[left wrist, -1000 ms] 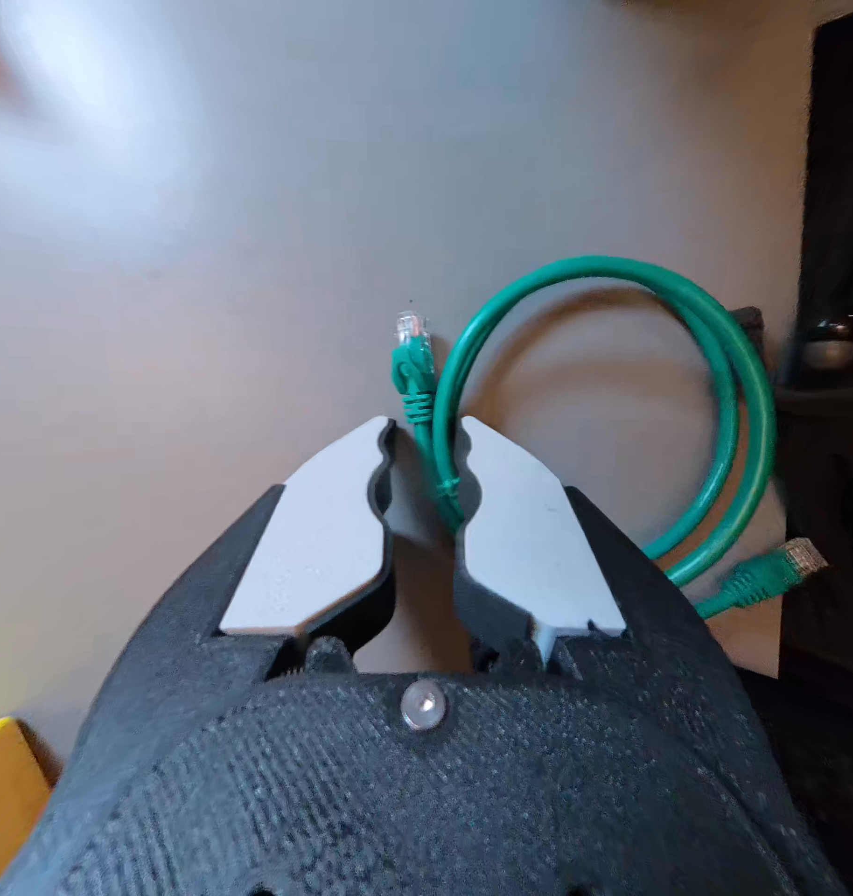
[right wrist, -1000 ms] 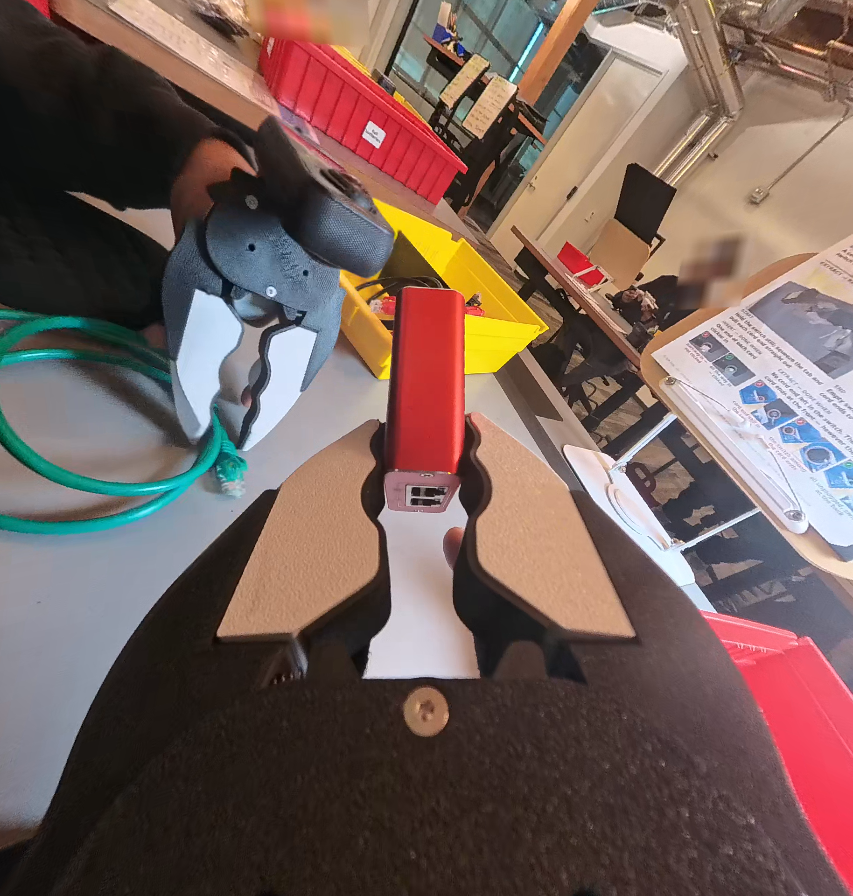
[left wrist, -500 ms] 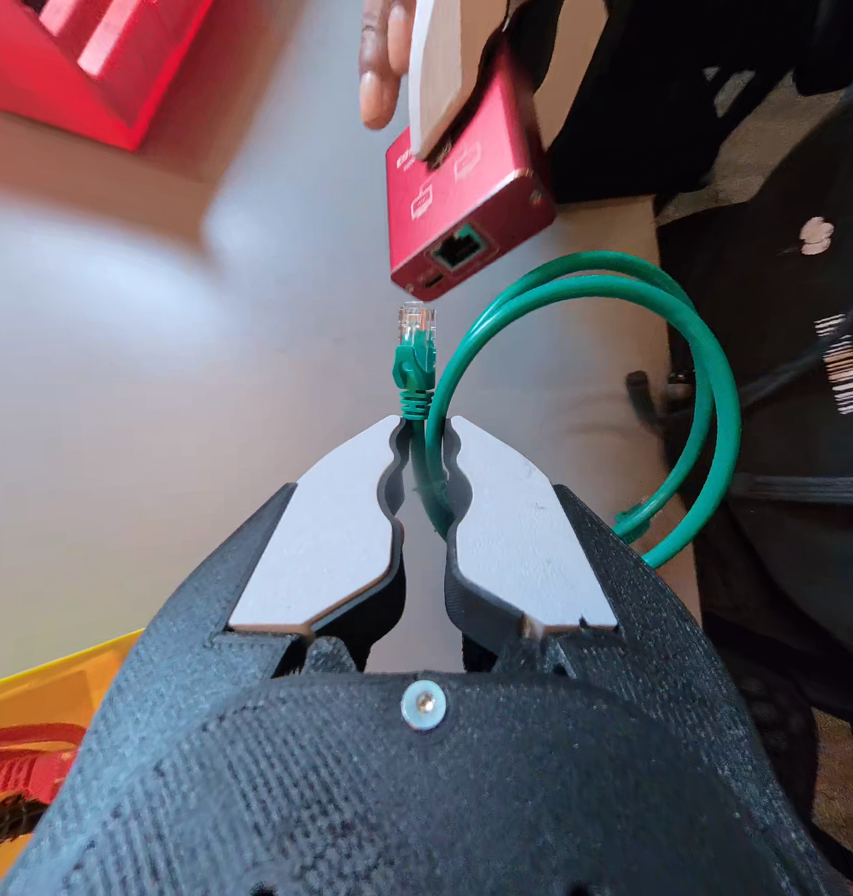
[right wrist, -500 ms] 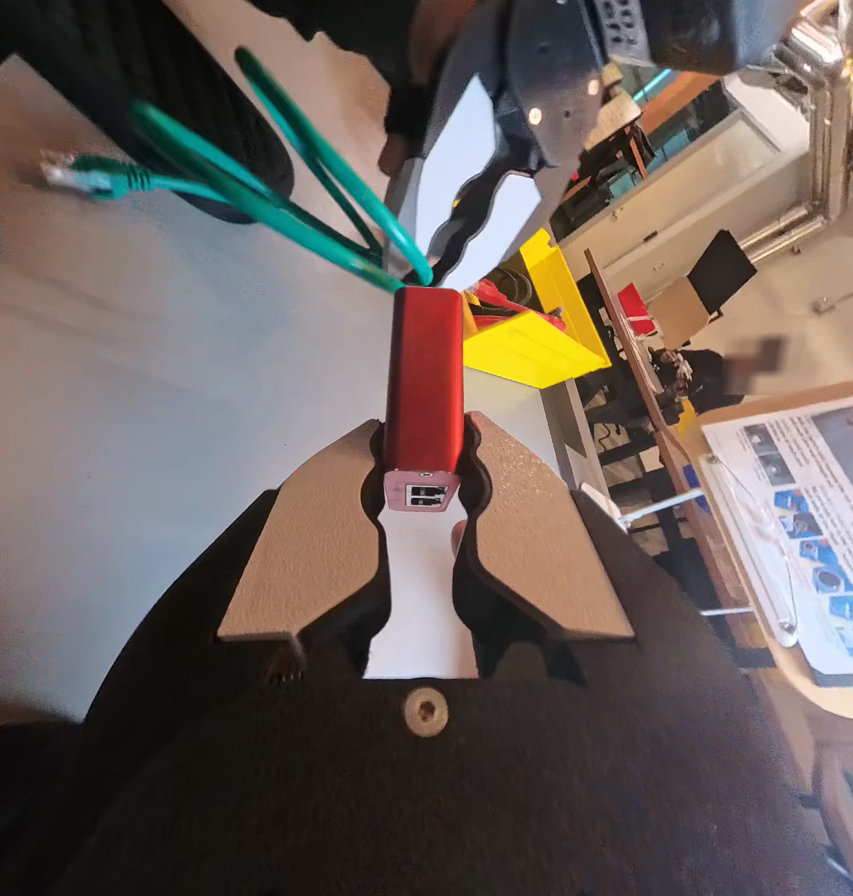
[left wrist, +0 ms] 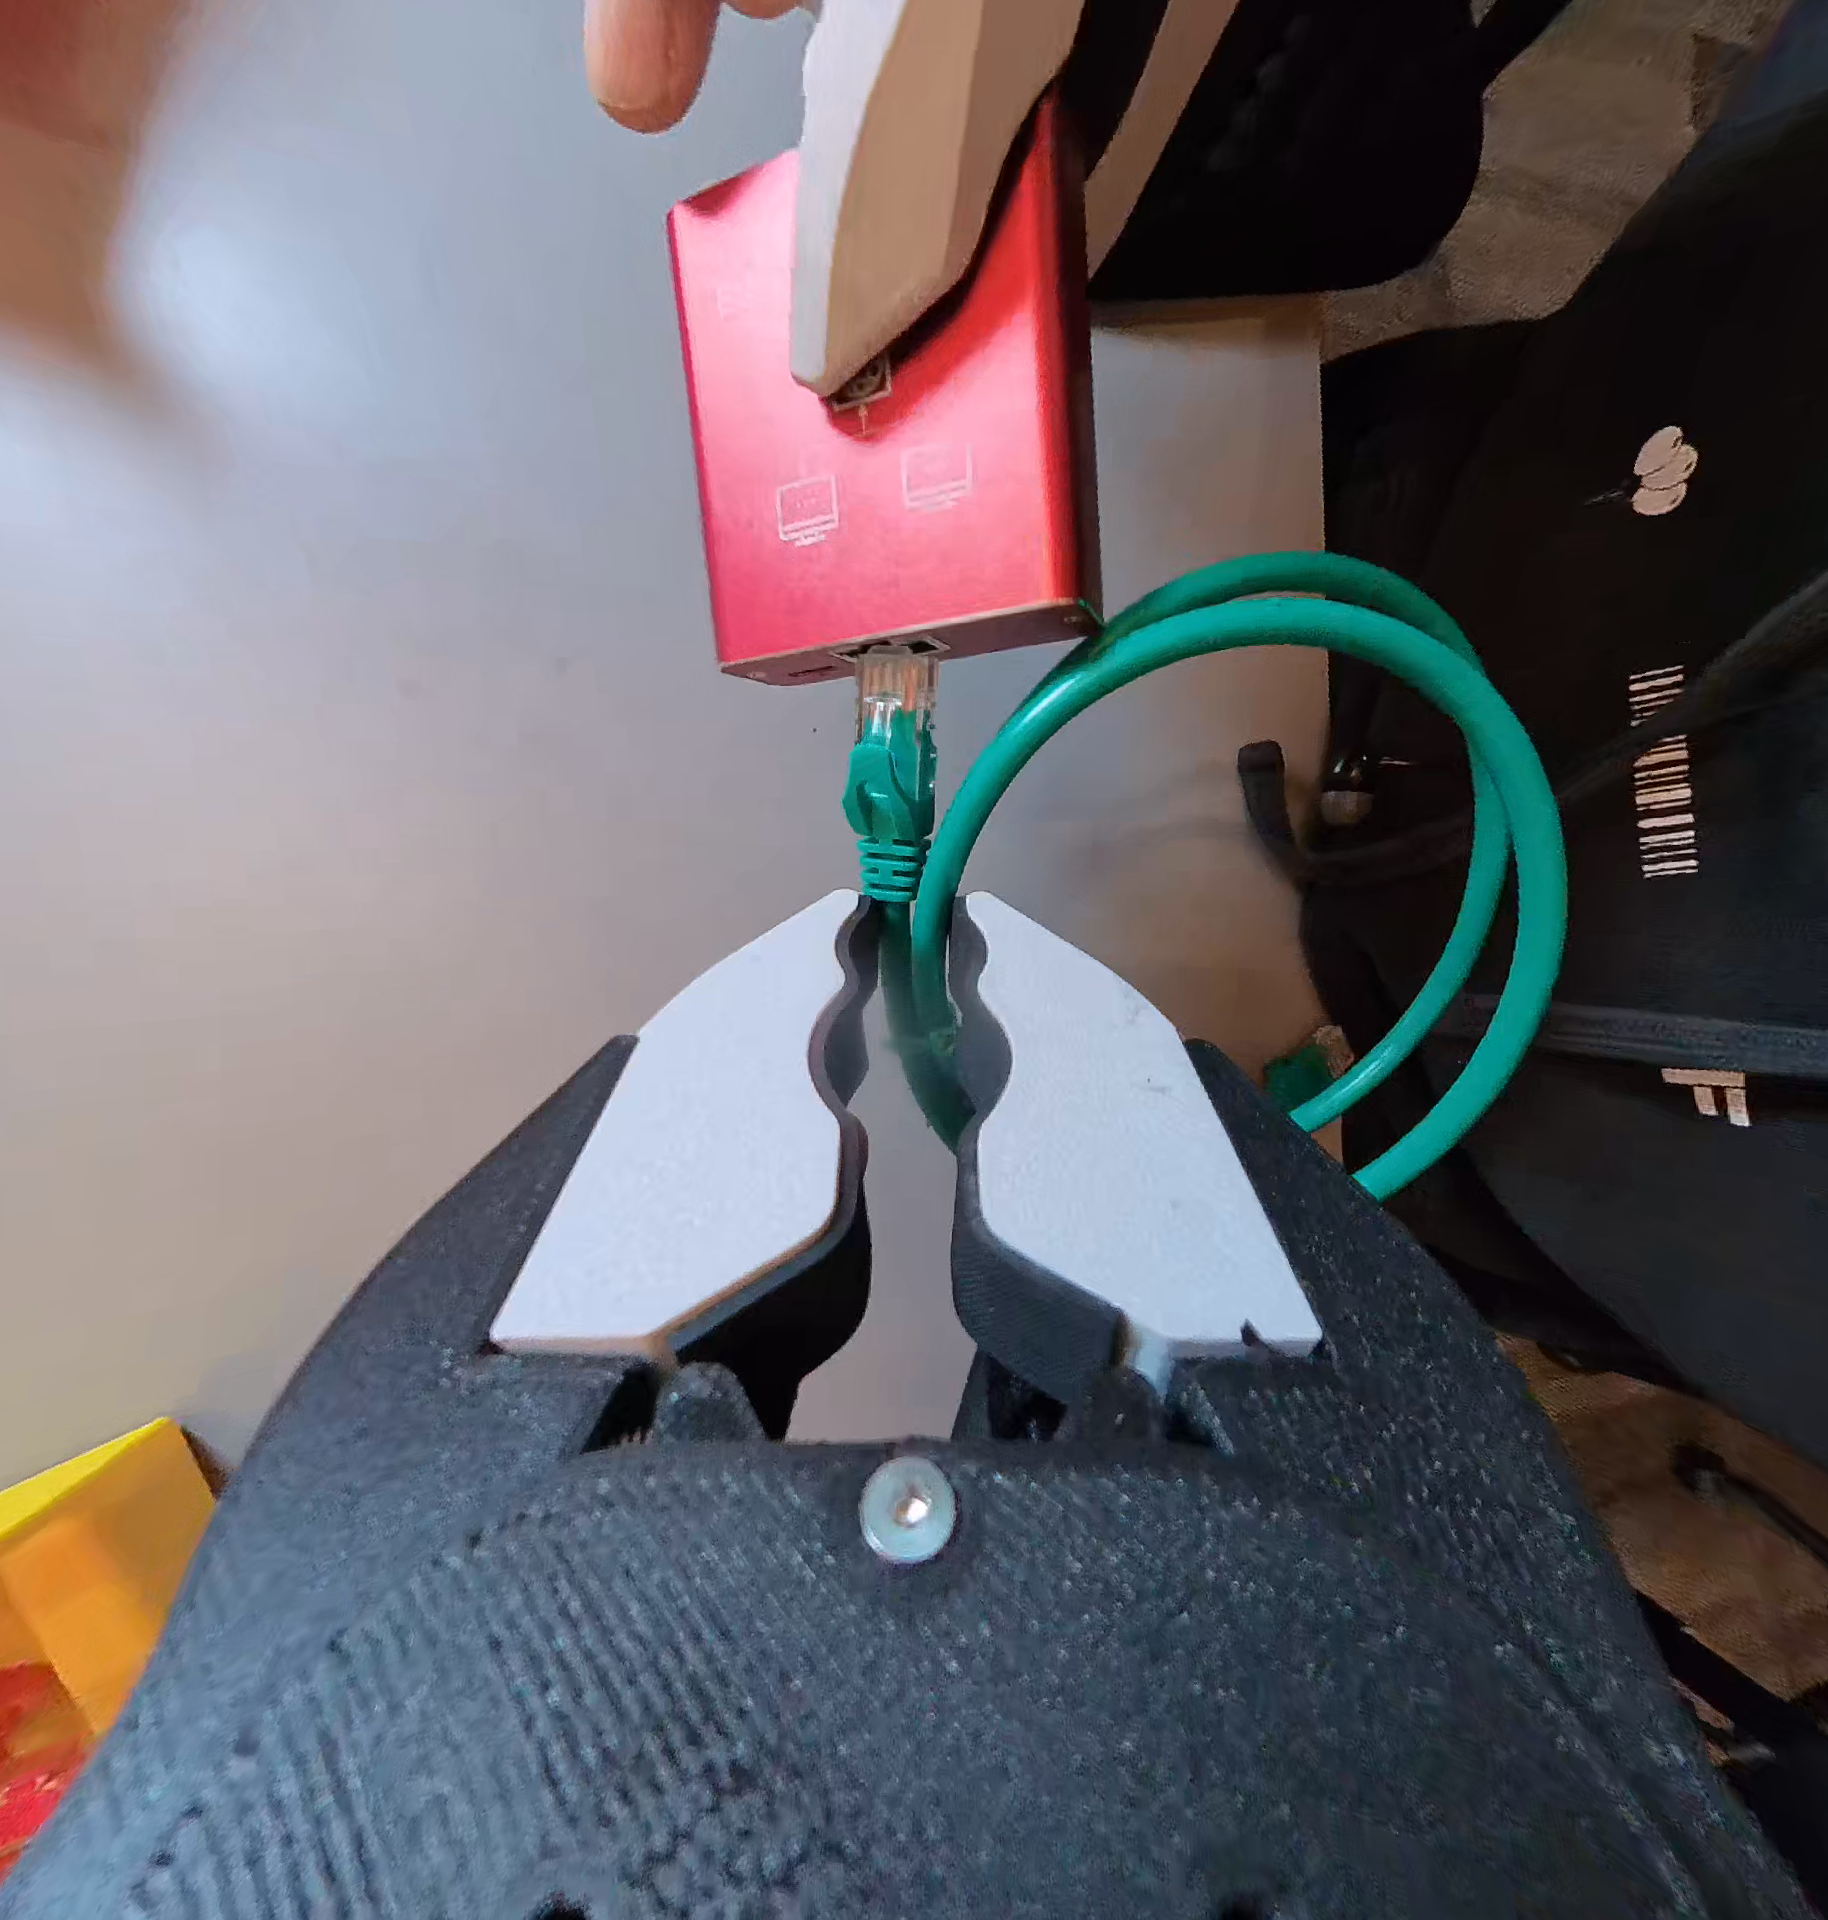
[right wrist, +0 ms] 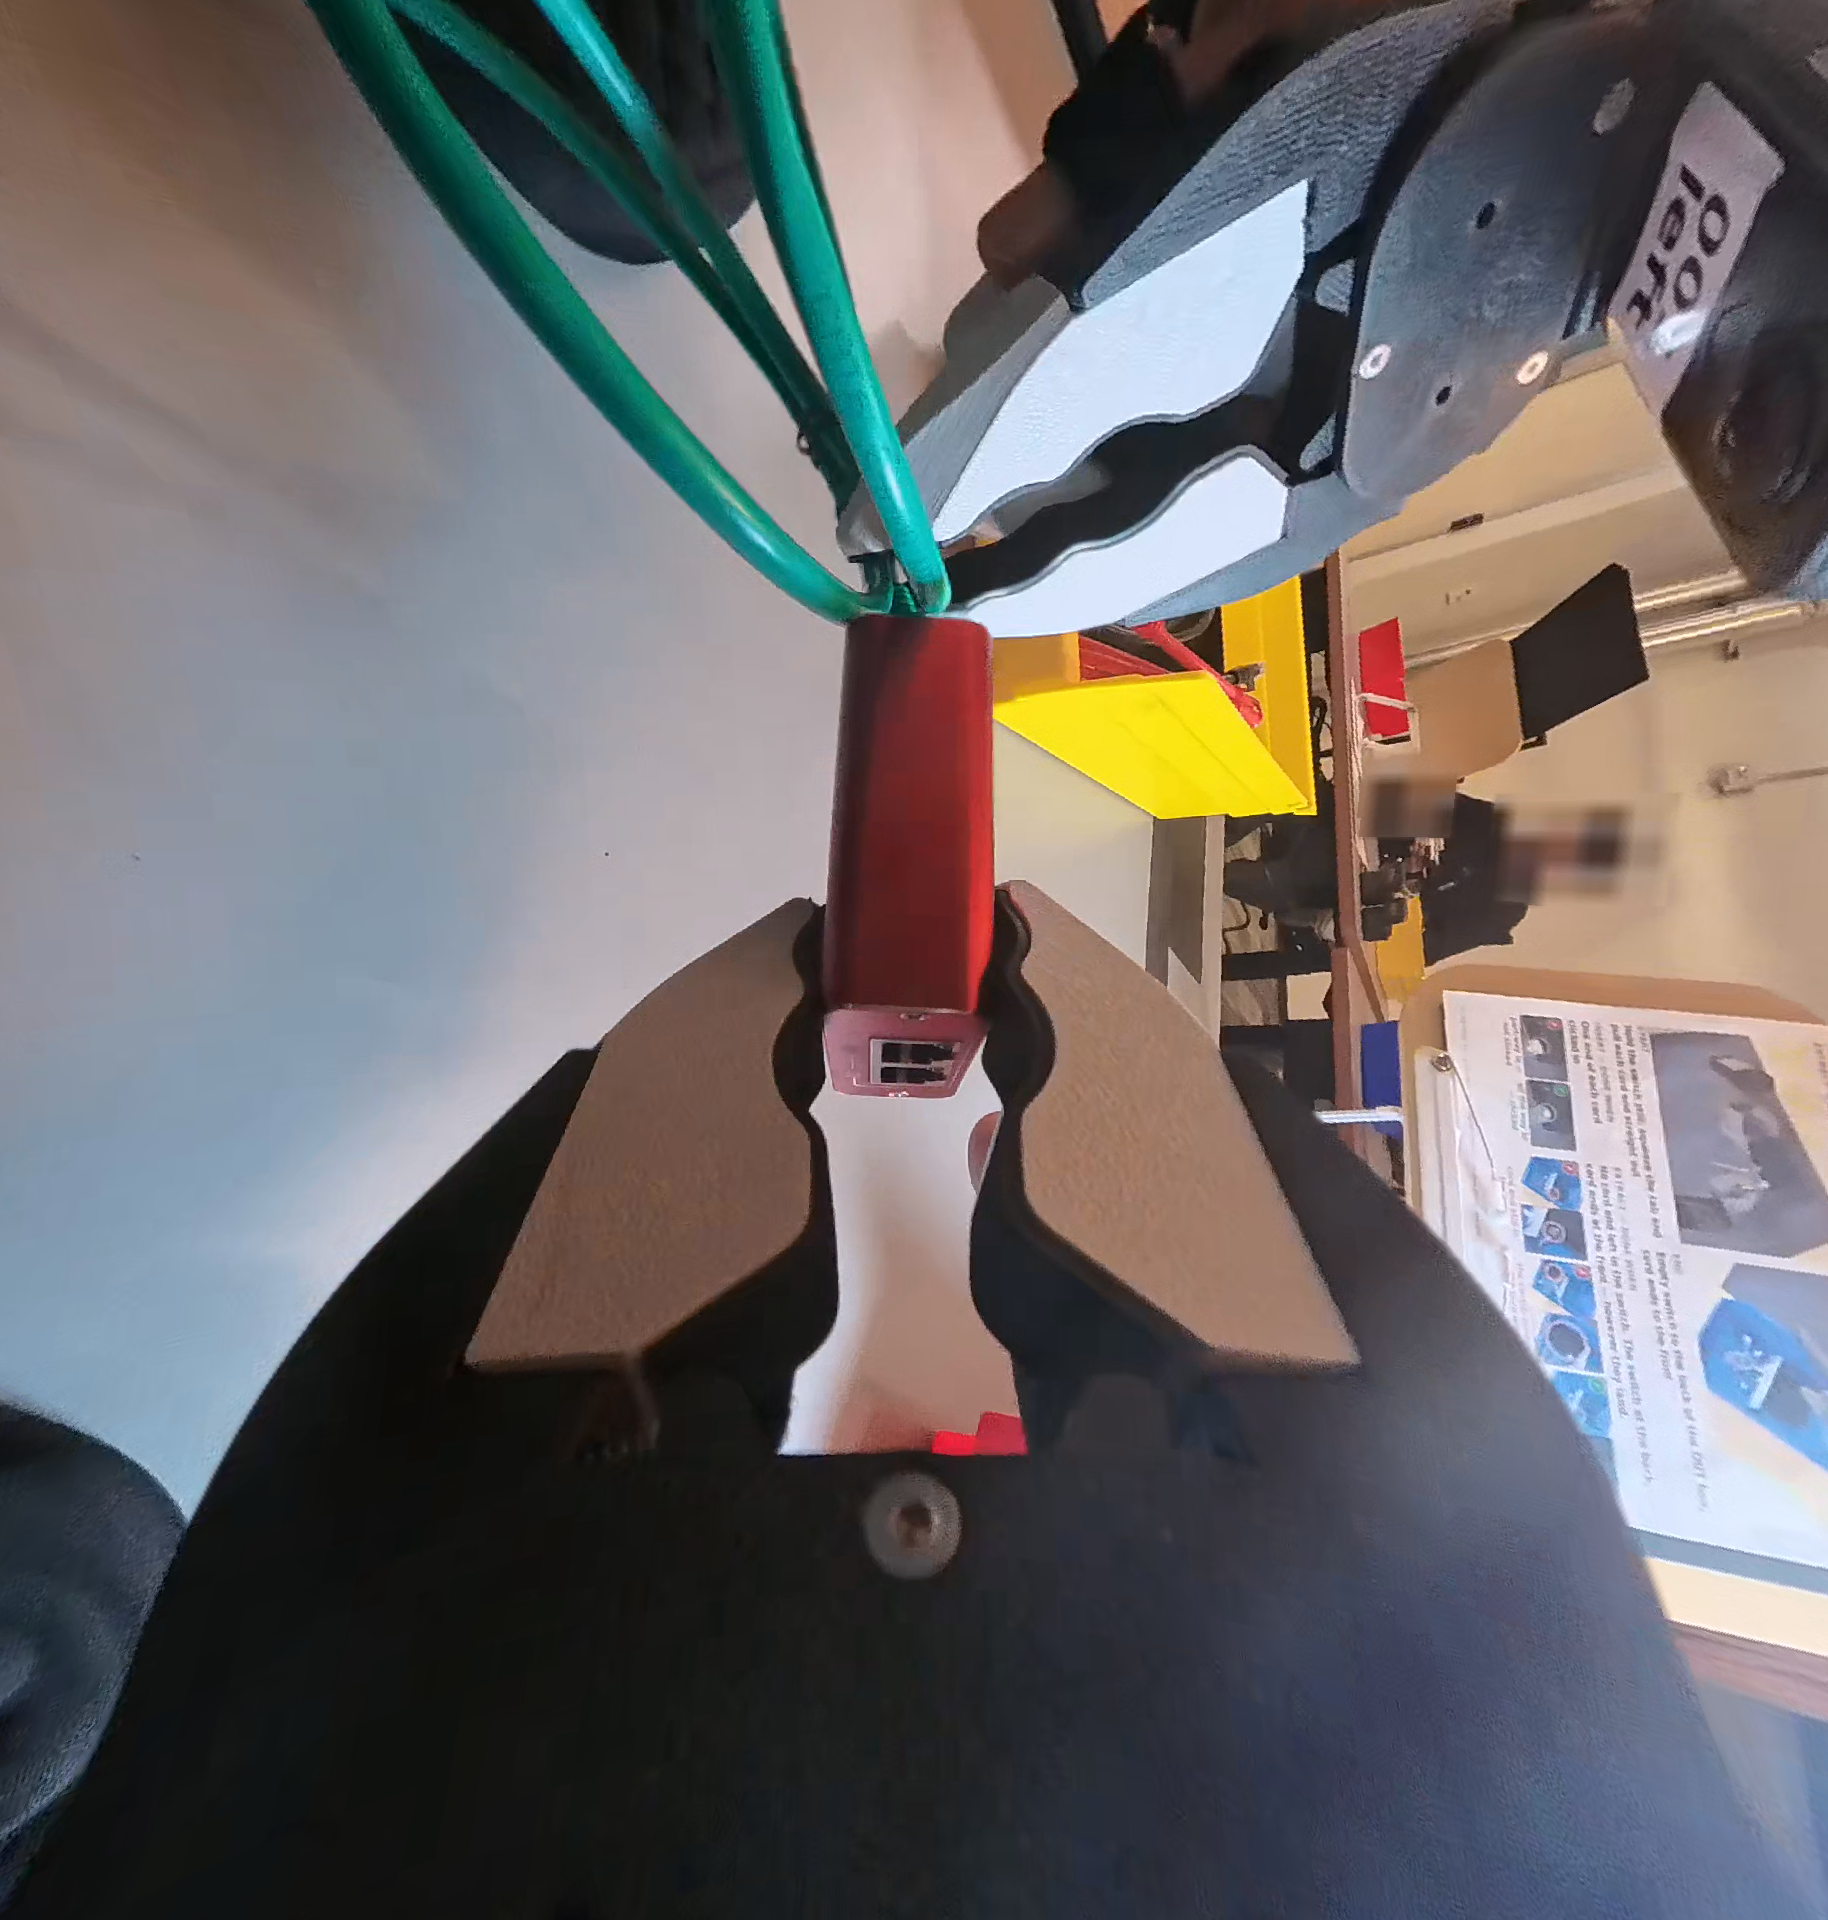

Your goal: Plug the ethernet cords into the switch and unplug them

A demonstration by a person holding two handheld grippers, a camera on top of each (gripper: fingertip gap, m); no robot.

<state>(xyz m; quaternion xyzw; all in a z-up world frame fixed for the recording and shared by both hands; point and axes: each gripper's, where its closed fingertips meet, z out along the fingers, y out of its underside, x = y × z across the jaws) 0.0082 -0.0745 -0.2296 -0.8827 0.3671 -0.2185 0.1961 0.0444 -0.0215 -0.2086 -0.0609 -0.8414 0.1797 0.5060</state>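
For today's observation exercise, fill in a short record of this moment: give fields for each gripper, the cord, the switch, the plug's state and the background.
left gripper: shut on the green ethernet cord, just behind its plug
right gripper: shut on the red switch, held off the table
plug: clear tip at the mouth of the switch's end port, partly entered, most of it outside
cord slack: loops to the right, free end dangling
background: grey table, yellow bin
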